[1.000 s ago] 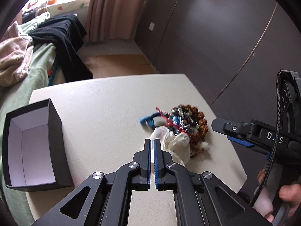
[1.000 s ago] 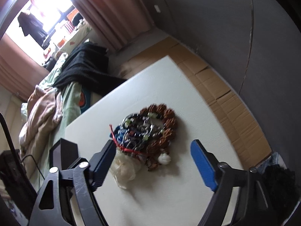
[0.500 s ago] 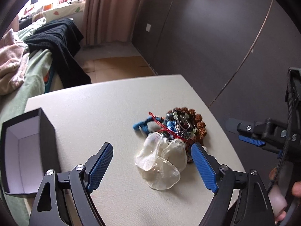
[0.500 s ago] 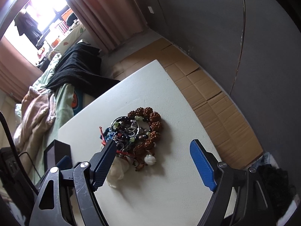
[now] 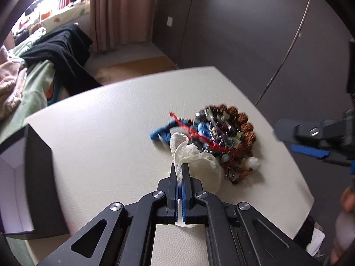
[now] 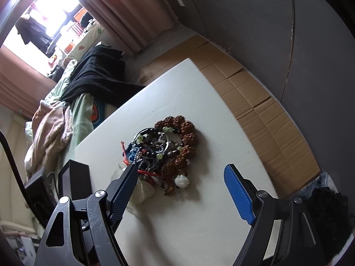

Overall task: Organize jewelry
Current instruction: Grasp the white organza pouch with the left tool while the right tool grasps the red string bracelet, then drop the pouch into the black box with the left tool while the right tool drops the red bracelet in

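Left wrist view: the left gripper (image 5: 180, 173) sits at the lower middle of the frame, its two black fingers with blue pads pinched together on a strip of a sheer white pouch (image 5: 205, 166). The pouch lies on a cream table (image 5: 106, 133), its body just right of the fingertips. Just beyond it, right of center, is a tangled pile of jewelry (image 5: 217, 133): brown seed beads, dark and pale green beads, a red cord and a blue cord, touching the pouch. An open black box (image 5: 28, 177) with a white lining stands at the left edge of the frame. The right gripper (image 5: 310, 137) enters blurred at the right edge.

Right wrist view: the right gripper (image 6: 179, 177) fills the lower part of the frame, its blue-padded fingers spread wide and holding nothing. The jewelry pile (image 6: 166, 146) lies at the center of the frame on the table (image 6: 221, 133), between and beyond the fingertips. The pouch (image 6: 142, 190) shows partly behind the left finger. The black box (image 6: 75, 181) stands at the lower left. A bed with heaped clothes (image 6: 66, 115) fills the left of the frame.
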